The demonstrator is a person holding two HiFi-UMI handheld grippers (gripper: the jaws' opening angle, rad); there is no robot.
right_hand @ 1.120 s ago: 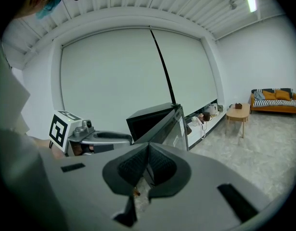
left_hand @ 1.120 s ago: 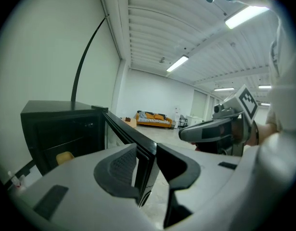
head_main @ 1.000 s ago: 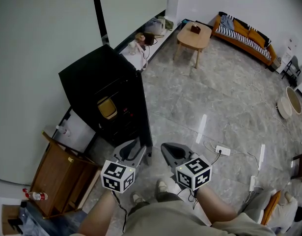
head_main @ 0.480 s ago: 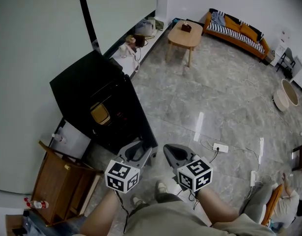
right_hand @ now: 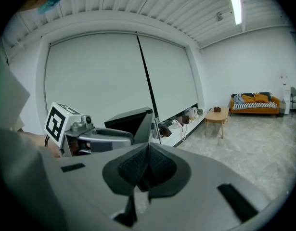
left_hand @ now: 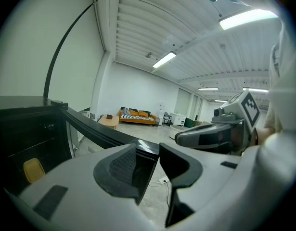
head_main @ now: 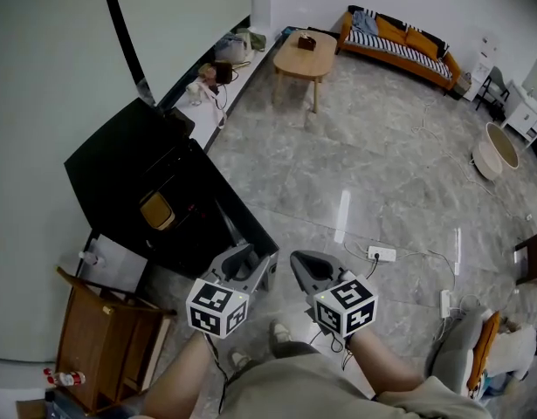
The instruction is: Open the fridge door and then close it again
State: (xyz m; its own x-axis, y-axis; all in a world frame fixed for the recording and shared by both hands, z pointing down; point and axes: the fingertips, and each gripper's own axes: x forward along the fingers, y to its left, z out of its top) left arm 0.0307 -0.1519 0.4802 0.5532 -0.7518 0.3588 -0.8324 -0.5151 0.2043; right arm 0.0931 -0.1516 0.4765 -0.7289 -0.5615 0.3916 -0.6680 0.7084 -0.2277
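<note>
A black fridge (head_main: 133, 177) stands by the left wall with its door (head_main: 237, 212) swung open, and a yellow item (head_main: 154, 209) shows inside. My left gripper (head_main: 244, 258) is at the door's free edge. In the left gripper view the door's edge (left_hand: 97, 131) runs in between the jaws of that gripper (left_hand: 150, 153), which are closed on it. My right gripper (head_main: 305, 264) hovers just right of the left one, away from the door. Its pads (right_hand: 148, 160) meet with nothing between them.
A wooden cabinet (head_main: 102, 330) stands left of the fridge, near me. A power strip (head_main: 379, 253) with cables lies on the grey floor to the right. A coffee table (head_main: 301, 55), a sofa (head_main: 399, 37) and a white tub (head_main: 493, 151) stand farther off. My shoes (head_main: 281, 332) are below the grippers.
The fridge has slid left and down in the head view. Both grippers have kept near the door's free edge, and the door now stands at a wider angle.
</note>
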